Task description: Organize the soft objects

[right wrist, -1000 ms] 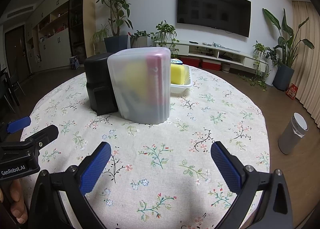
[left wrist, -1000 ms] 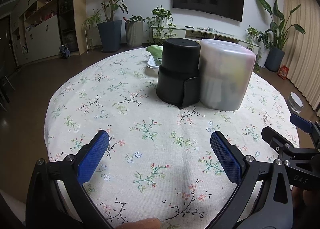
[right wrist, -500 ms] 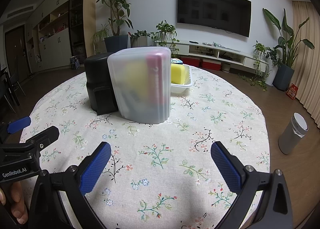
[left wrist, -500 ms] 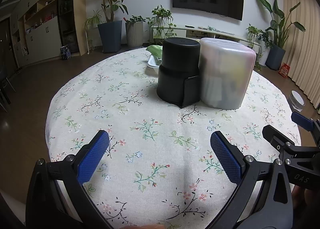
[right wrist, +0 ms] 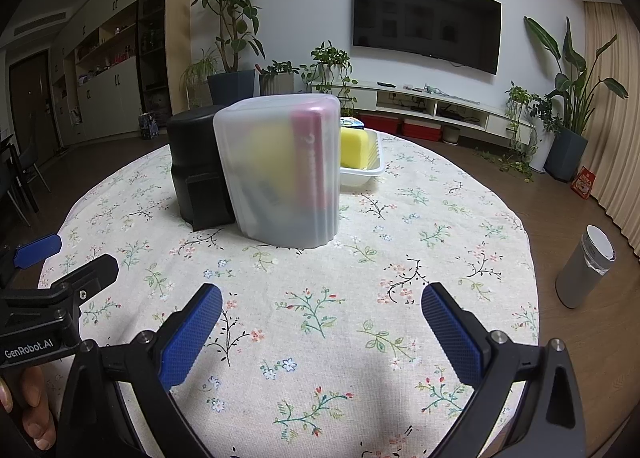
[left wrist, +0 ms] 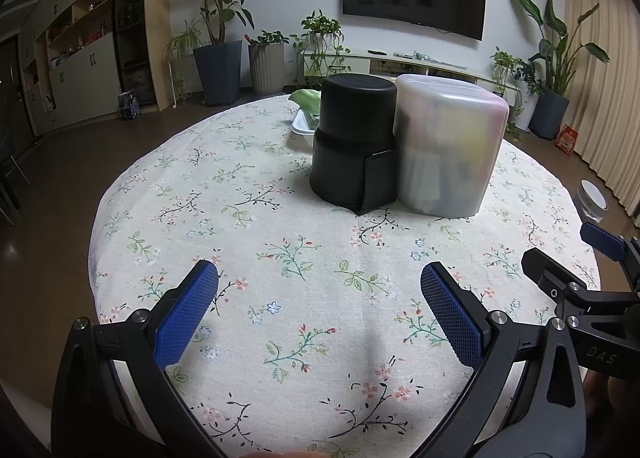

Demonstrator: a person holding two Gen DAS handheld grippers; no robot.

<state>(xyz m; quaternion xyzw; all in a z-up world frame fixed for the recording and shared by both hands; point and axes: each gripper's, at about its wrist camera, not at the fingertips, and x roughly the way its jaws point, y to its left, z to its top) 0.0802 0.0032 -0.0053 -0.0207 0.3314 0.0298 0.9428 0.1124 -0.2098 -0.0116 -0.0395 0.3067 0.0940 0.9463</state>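
Nearest, the left gripper point(left wrist: 319, 310) filled the bottom of its own view, its blue-padded jaws spread wide over the flowered table point(left wrist: 200, 225) and holding nothing. At the right edge of that view the body of the other tool bore the letters "DAS". The right gripper point(right wrist: 321, 322) stood the same way in its view, jaws wide apart and empty above the cloth. At the lower left of the right view the left tool's side read "GenRobot.AI", with a hand point(right wrist: 28, 406) wrapped around its grip.

Further back, in the centre of the frames, a black container point(left wrist: 352, 141) stood upside down, touching a frosted translucent container point(right wrist: 284, 169), also inverted. Through the frosted wall showed a yellow shape and a pink one carrying white writing too blurred to read.

Behind them sat a white tray point(right wrist: 366, 171) holding a yellow sponge point(right wrist: 354, 147); from the left view a green soft thing point(left wrist: 306, 97) lay at the tray's other end. A small box with a printed top peeked out behind the sponge, its text unreadable.

On the floor at the right stood a grey bin point(right wrist: 584, 270). On the far wall hung a television point(right wrist: 426, 33).
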